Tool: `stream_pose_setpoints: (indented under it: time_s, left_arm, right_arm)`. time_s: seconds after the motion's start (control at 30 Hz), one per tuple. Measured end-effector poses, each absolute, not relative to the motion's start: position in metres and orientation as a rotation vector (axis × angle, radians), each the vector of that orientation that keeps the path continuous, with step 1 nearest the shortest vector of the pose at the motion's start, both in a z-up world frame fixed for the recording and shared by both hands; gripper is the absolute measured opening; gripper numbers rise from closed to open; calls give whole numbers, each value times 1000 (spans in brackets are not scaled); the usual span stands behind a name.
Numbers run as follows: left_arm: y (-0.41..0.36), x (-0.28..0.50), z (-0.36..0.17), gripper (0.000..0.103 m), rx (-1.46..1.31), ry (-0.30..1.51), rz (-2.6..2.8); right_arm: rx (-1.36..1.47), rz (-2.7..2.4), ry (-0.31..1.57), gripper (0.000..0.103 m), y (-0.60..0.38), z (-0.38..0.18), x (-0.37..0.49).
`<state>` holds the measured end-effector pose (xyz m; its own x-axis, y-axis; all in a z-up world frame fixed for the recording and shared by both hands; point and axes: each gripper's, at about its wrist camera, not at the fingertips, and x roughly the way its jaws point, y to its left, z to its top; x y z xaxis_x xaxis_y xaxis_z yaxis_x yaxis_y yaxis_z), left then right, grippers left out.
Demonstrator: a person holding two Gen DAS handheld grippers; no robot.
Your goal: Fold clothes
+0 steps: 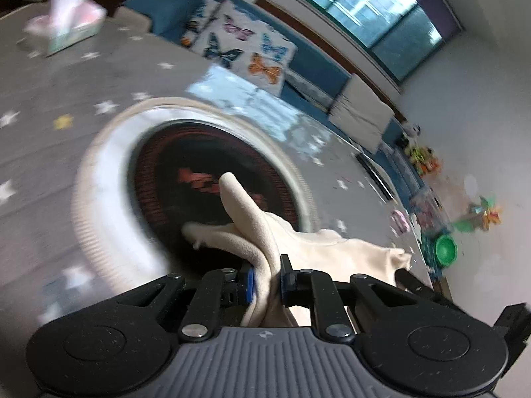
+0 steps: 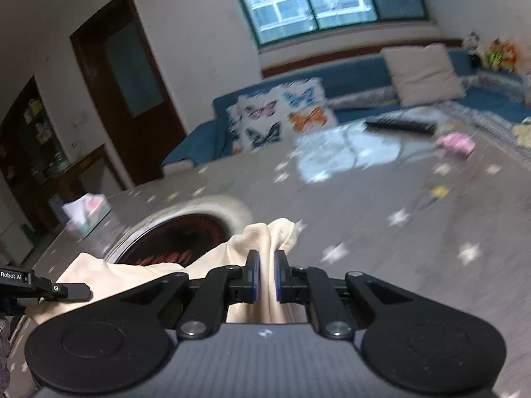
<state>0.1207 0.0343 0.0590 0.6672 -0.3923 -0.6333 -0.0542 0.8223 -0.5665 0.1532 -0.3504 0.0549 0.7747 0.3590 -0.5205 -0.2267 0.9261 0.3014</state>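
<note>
A cream garment (image 1: 318, 248) hangs stretched between my two grippers, held above the grey star-patterned table (image 1: 49, 139). My left gripper (image 1: 267, 283) is shut on a bunched edge of it; a fold sticks up past the fingers. My right gripper (image 2: 265, 277) is shut on another bunched edge of the cream garment (image 2: 259, 242), which runs off to the left towards the other gripper's tip (image 2: 69, 290). Both views are motion-blurred.
A round heater with a white rim and dark centre (image 1: 212, 179) is set in the table under the garment. A tissue box (image 1: 71, 25) stands at the far edge. A blue sofa with a butterfly cushion (image 2: 282, 112) lies beyond. Toys (image 1: 446, 247) litter the floor.
</note>
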Motion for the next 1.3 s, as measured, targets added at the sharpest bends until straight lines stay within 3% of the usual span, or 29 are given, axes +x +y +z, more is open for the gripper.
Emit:
stream_pose_setpoints:
  time_s: [0.33, 0.67, 0.8, 0.83, 0.93, 1.3]
  left_arm:
    - [-80, 193, 64, 15, -457, 850, -353]
    - [-145, 235, 39, 16, -356, 914, -403]
    - [-149, 236, 28, 23, -266, 940, -364]
    - [-148, 235, 27, 29, -244, 938, -353]
    - [-141, 234, 35, 31, -209, 901, -322]
    - [-181, 257, 45, 23, -143, 845, -436]
  right_arm:
    - [201, 117, 580, 8, -442, 73, 190]
    - [208, -8, 614, 8, -495, 46, 217]
    - [194, -57, 668, 9, -500, 25, 222]
    - [178, -69, 666, 10, -501, 24, 222]
    - [156, -84, 645, 11, -505, 28, 220]
    - [133, 106, 645, 11, -467, 37, 238]
